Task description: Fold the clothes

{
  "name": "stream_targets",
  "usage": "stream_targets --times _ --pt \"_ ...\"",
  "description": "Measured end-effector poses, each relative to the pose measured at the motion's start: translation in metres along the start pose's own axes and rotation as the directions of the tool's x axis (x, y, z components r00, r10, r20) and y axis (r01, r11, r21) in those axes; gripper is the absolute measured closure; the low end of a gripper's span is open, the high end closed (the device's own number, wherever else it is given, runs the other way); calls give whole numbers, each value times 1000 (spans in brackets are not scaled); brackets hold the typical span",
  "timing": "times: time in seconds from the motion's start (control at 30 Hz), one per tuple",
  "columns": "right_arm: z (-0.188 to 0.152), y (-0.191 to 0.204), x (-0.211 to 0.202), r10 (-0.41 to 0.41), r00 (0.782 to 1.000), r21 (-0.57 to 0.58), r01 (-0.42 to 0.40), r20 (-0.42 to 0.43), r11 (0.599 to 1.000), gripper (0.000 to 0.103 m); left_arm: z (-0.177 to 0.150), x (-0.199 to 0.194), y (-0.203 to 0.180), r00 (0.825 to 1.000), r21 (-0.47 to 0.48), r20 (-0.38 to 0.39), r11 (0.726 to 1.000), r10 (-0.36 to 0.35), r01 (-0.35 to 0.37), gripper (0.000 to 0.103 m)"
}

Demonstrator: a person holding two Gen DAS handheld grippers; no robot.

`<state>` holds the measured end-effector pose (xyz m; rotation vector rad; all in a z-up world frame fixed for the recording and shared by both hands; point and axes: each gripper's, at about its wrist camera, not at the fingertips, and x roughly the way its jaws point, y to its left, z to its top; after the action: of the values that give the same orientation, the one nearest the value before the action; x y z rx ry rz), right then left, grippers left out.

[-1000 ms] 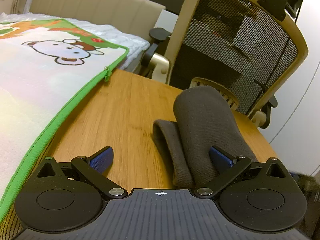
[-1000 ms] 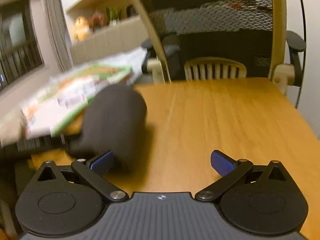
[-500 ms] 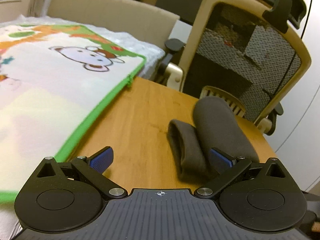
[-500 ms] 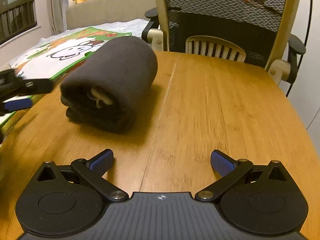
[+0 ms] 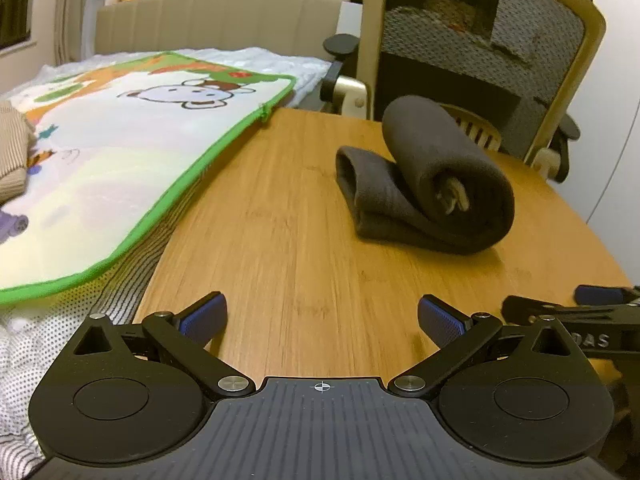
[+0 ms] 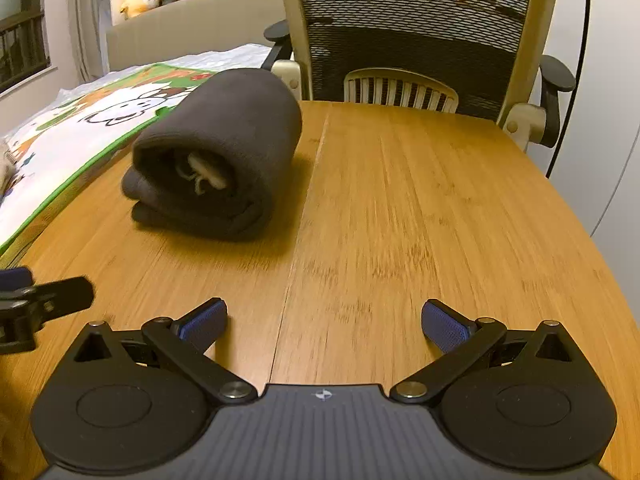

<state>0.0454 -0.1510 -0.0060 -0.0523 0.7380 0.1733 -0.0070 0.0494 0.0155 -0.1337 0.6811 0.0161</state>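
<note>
Hovering low over the bamboo tabletop (image 5: 280, 240), the left gripper (image 5: 322, 318) has its blue-padded fingers (image 5: 202, 316) spread wide with nothing between them, aimed along the wood toward the far edge. Right gripper (image 6: 324, 320) sits in the same pose: jaws wide apart, empty, just above the tabletop (image 6: 420, 200), level and pointing at the chair. The two tools are side by side near the front edge; the left wrist view catches the right gripper's fingertip (image 5: 596, 294) at its right margin, and the right wrist view catches the left gripper's black finger (image 6: 44, 300) at its left margin. Dark grey rolled garment (image 5: 432, 176) lies ahead on the table, apart from both grippers, rolled end facing the cameras with a pale drawstring or tag tucked in the core (image 6: 204, 174). From the left wrist a flatter folded layer shows under and beside the roll; from the right wrist it reads as one thick roll (image 6: 216, 152). Cartoon-print mat with green trim (image 5: 132, 152) overlaps the table's left side. Mesh-back office chair (image 6: 408, 28) stands behind the far edge. Only the right wrist shows the open right half of the table; only the left wrist shows the dotted white fabric (image 5: 24, 340) and the striped beige cloth (image 5: 12, 152) at far left.
</note>
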Motion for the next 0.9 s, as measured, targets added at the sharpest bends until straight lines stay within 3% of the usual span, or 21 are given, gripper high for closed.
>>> stream_targets --times 0.33,0.9 --pt "-5 2 -4 1 1000 -2 -1 4 1000 0 -2 9 -15 993 90 -24 990 114 -112 0" --pt "-3 1 -1 6 1000 -5 -6 4 1000 0 1 15 -14 992 64 -22 990 125 -123 0"
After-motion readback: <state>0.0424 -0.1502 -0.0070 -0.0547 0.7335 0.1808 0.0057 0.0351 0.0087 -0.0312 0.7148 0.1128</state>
